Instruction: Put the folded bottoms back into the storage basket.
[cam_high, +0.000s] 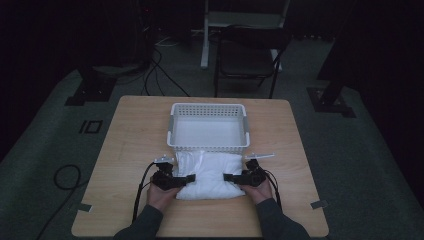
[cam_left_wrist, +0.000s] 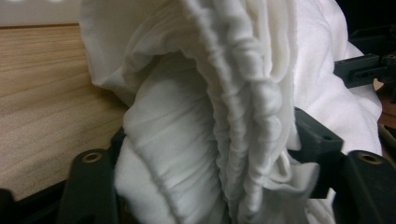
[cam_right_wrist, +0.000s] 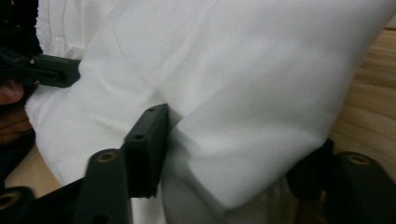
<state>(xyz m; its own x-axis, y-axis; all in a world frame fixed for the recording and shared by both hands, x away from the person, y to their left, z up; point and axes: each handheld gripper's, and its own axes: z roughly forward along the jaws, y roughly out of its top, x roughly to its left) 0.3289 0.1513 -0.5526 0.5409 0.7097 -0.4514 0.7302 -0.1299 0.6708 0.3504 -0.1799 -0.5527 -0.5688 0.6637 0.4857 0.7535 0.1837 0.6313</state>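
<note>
White folded cloth bundle (cam_high: 207, 175), soft and puffy, lies on the light wooden bench (cam_high: 130, 140), near the front edge, just in front of the white perforated plastic basket (cam_high: 208, 107). Far edge of the bundle touches or nearly touches the basket's front wall; can't tell which from the high view.

Left hand-held gripper (cam_high: 189, 178) comes in from the bundle's left end, jaws pointing inward. Left gripper view: black jaws pinch the cloth's gathered, ribbed edge (cam_left_wrist: 243, 140), fabric bulging out between and above them. Clamped on the cloth bundle.

Right hand-held gripper (cam_high: 228, 177) mirrors it at the bundle's right end. Right gripper view: one jaw presses a dent into the smooth white fabric (cam_right_wrist: 224, 107), the other sits behind a fold low at the right. Also clamped on the cloth bundle.

Each gripper view shows the other gripper's jaw tip farther off at the bundle's opposite end.

Person's hands hold both grippers from behind, dark sleeves entering at the bottom of the high view. Black cable (cam_high: 141, 185) trails back from the left gripper along the bench.

Basket sits mid-bench and looks empty inside. Dark folding chair (cam_high: 250, 55) stands on the floor beyond the bench.
</note>
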